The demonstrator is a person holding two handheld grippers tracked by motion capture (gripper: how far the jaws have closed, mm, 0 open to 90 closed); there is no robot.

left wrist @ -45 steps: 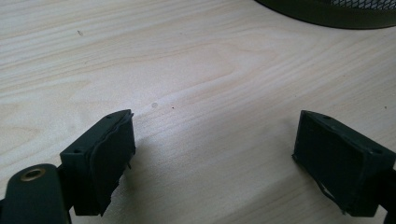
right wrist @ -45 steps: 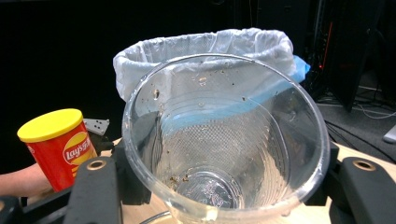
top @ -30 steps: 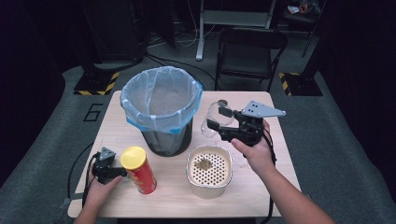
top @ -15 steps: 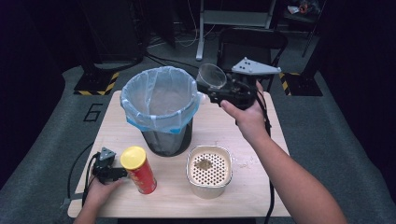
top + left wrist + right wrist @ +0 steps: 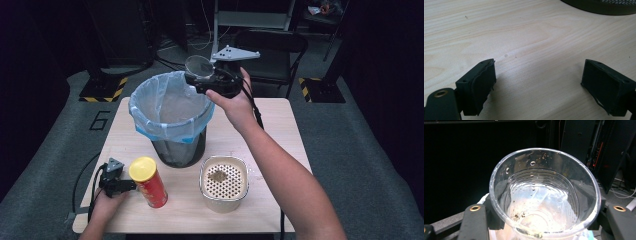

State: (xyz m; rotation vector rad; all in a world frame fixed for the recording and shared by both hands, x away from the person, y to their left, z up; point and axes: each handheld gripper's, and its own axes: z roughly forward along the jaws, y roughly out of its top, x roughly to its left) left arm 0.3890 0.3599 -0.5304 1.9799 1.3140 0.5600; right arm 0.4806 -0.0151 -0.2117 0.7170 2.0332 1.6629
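Two tongs: right gripping crumb-flecked clear cup, left wide over bare table.

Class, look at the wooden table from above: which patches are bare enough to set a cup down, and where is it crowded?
Bare: the right side of the light wooden table, beyond the beige perforated strainer tub, and the far left corner beside the black mesh bin with a blue liner. Crowded: the near edge, where the red chip can with a yellow lid stands beside the left gripper.
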